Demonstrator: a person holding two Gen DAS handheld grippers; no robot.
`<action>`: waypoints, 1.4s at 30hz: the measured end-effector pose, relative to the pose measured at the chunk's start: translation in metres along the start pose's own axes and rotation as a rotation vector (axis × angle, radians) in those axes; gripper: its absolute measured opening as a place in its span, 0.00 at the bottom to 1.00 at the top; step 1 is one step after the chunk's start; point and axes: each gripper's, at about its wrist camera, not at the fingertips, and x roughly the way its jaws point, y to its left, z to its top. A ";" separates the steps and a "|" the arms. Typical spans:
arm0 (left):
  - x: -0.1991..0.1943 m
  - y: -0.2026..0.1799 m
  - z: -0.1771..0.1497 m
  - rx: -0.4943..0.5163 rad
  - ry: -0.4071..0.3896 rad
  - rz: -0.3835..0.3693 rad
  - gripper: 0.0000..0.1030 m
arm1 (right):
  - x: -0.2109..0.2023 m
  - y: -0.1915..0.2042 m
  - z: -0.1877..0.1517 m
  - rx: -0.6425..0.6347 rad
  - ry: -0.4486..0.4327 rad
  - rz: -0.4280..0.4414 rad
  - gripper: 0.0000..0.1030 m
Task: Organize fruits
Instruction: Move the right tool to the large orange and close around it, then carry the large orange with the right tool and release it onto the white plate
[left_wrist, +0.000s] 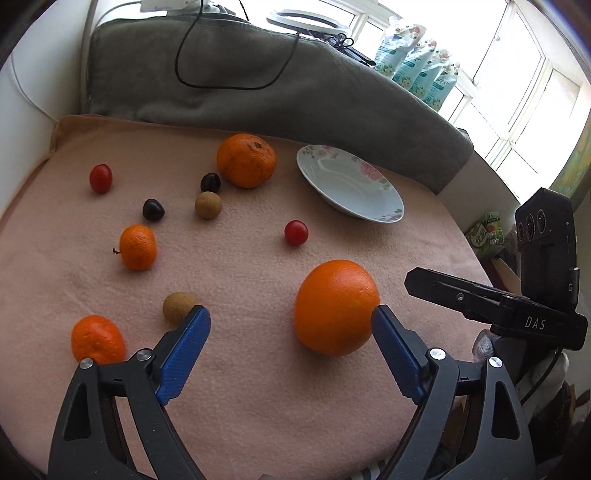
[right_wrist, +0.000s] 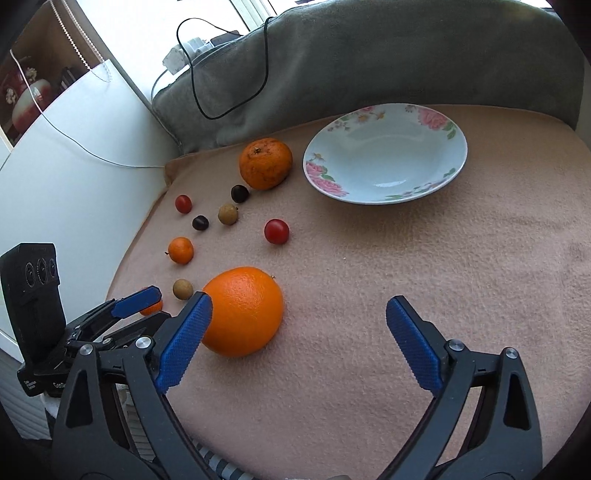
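Pink blanket (left_wrist: 240, 369) bears a large orange (left_wrist: 335, 307) between both wide-open, empty tongs: left tongs (left_wrist: 291, 325), right tongs (right_wrist: 299, 314).

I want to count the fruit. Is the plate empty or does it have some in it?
Empty. The plate shows only its bare white middle and flowered rim; the orange sits on the blanket.

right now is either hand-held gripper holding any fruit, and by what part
Nothing is held. The left hand-held gripper and right hand-held gripper are both open, and the big orange lies on the blanket.
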 end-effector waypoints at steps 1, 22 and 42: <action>0.002 -0.001 -0.001 0.002 0.008 -0.009 0.81 | 0.004 0.001 0.000 0.002 0.013 0.014 0.91; 0.026 -0.004 -0.009 0.004 0.100 -0.125 0.60 | 0.041 0.022 -0.006 0.014 0.136 0.154 0.77; 0.028 -0.016 -0.002 0.040 0.096 -0.143 0.52 | 0.042 0.022 -0.006 0.028 0.131 0.185 0.69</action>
